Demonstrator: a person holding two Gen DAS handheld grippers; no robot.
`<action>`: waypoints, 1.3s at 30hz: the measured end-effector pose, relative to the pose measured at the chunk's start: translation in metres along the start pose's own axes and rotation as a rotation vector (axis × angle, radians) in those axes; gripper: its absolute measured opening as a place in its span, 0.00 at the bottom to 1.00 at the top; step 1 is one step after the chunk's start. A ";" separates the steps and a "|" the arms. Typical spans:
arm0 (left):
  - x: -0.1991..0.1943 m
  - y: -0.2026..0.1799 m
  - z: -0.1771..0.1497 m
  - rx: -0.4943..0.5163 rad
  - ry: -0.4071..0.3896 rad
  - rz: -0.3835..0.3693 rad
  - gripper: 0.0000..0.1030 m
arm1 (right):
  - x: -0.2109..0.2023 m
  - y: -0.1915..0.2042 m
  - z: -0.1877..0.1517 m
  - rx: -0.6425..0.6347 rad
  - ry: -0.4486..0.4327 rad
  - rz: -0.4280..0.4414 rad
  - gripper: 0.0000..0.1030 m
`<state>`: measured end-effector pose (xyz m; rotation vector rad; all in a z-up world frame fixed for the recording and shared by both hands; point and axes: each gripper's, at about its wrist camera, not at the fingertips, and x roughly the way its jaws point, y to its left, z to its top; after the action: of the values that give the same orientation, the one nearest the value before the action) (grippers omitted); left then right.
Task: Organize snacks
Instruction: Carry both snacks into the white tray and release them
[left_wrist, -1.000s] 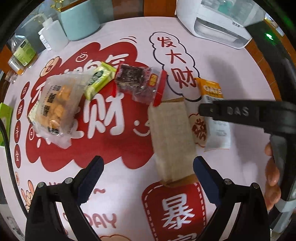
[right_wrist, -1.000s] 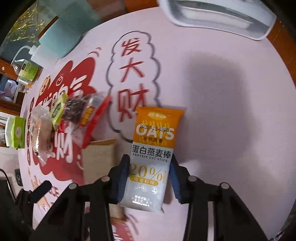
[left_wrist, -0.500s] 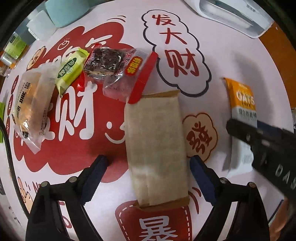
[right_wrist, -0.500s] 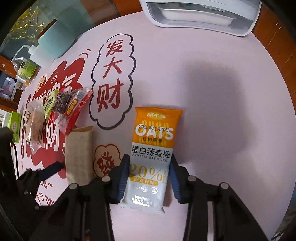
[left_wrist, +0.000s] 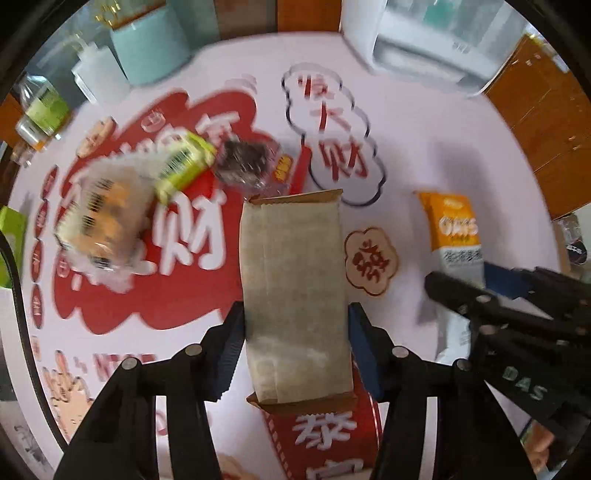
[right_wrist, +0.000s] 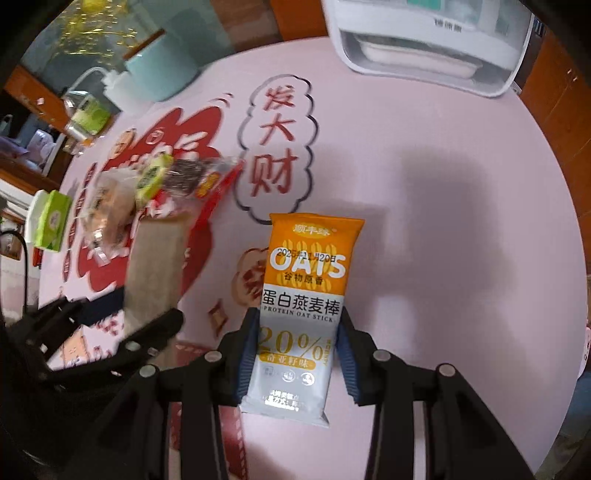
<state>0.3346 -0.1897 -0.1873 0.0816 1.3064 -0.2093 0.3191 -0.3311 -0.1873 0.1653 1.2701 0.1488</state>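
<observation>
My left gripper (left_wrist: 295, 328) is shut on a long beige snack packet (left_wrist: 293, 291) with brown ends, holding it by its near half. My right gripper (right_wrist: 297, 347) is shut on the orange and white OATS bar (right_wrist: 306, 291); that bar also shows at the right of the left wrist view (left_wrist: 456, 236). Farther left on the pink and red mat lie a clear bag of yellow biscuits (left_wrist: 99, 218), a green packet (left_wrist: 181, 164) and a dark snack in a clear red-edged wrapper (left_wrist: 251, 166). The left gripper with its packet shows in the right wrist view (right_wrist: 155, 266).
At the back stand a teal container (left_wrist: 147, 44), a white squeeze bottle (left_wrist: 98, 79), a green-labelled bottle (left_wrist: 42, 110) and a white appliance (right_wrist: 428, 48). A green box (right_wrist: 51, 218) sits at the mat's left edge. The orange table edge (left_wrist: 539, 122) is at the right.
My left gripper has closed from wide open onto the beige packet and the view has tilted up. My right gripper still holds the OATS bar and has shifted a little.
</observation>
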 end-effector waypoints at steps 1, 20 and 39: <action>-0.016 0.003 -0.002 0.005 -0.023 -0.009 0.51 | -0.007 0.003 -0.002 -0.003 -0.009 0.005 0.39; -0.255 0.068 -0.181 0.201 -0.296 -0.043 0.52 | -0.182 0.130 -0.142 -0.211 -0.274 0.127 0.39; -0.193 0.089 -0.321 0.141 -0.238 -0.002 0.52 | -0.136 0.173 -0.280 -0.275 -0.147 0.059 0.40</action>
<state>0.0003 -0.0246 -0.0906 0.1707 1.0544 -0.3037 0.0081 -0.1773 -0.1054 -0.0231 1.0873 0.3533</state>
